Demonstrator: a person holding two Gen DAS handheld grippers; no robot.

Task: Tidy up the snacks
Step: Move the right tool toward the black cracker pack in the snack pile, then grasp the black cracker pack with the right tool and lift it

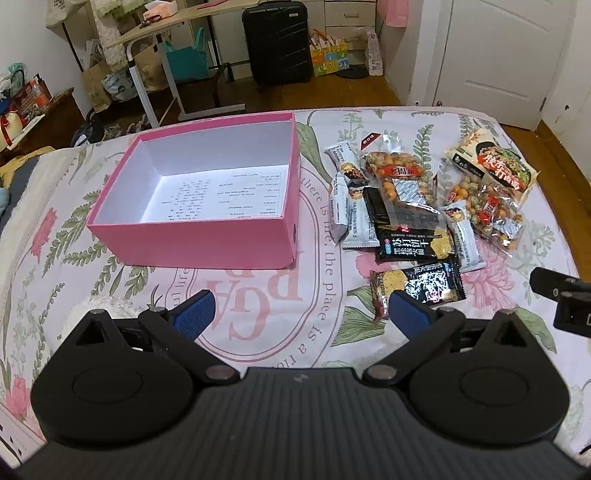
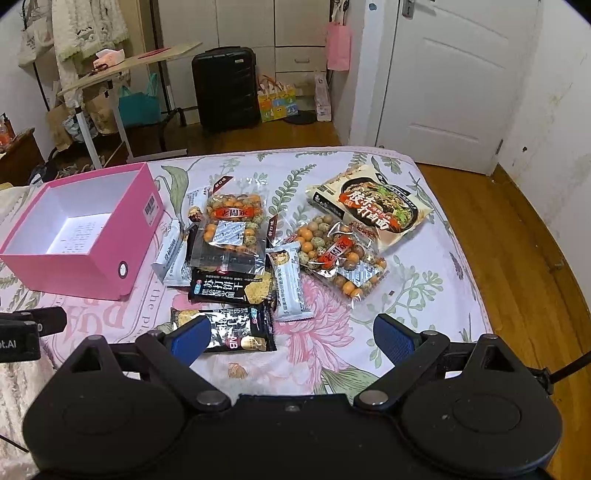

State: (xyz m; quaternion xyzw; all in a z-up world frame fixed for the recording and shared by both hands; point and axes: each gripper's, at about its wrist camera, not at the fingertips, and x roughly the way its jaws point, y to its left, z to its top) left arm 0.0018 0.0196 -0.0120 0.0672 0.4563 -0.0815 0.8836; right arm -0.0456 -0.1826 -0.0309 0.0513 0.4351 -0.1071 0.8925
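both tongs spread, empty: left gripper [image 1: 299, 314] over bedsheet [image 1: 258, 314], right gripper [image 2: 291, 334] above nearest black cracker pack [image 2: 236, 328]. pink box [image 1: 192, 240] empty, left of snack pile. i judge risk: glossy wrappers overlap, so pinch may slip or drag neighbouring white bar [image 2: 291, 284]; soft bedding may yield under press.

Home bedroom. Bed [image 2: 424, 258] with floral sheet fills the foreground; wood floor [image 2: 509, 236] around it. Black suitcase [image 2: 225, 88] at 12 o'clock, white panel door [image 2: 443, 85] at 1, rolling side table [image 2: 129, 66] and shopping bags [image 2: 138, 105] at 11, white drawers [image 1: 345, 14] behind.
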